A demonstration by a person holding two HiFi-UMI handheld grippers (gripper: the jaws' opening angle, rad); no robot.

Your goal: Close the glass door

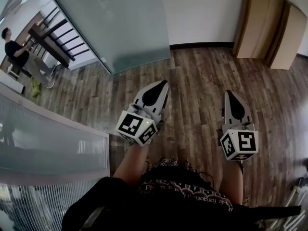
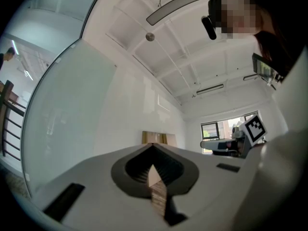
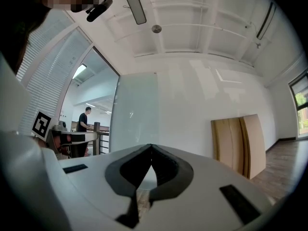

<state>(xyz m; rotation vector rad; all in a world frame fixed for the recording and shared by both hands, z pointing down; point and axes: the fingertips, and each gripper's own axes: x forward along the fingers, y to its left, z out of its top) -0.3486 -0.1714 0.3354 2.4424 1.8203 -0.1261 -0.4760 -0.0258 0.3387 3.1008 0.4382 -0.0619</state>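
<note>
Tools: the left tool [image 1: 162, 83] and the right tool [image 1: 230, 93] are held side by side, apart from each other, above the dark wood-plank floor [image 1: 202, 76], and both are pointed towards the plain white wall [image 1: 202, 11].
Left tool state: its jaws are seen pressed together tip to tip in the left gripper view; nothing is gripped and nothing is touched.
Right tool state: its jaws are likewise closed on each other in the right gripper view; nothing is held between them.
Door: the tall frosted pale-green glass door [image 1: 113, 23] is seen ahead and to the left of the left tool, well apart from both tools, with its lower edge at the floor.
Between tools and door: only floor planks are seen.
Beyond the door's left edge: a dark wooden stair railing [image 1: 50, 35] and a person in a dark top [image 1: 14, 49] are seen, far from the tools.
Left side: a curved frosted glass partition [image 1: 48, 148] is set close beside the left forearm.
Right side: tan flat boards [image 1: 262, 25] are leaned against the wall, well apart from the right tool.
</note>
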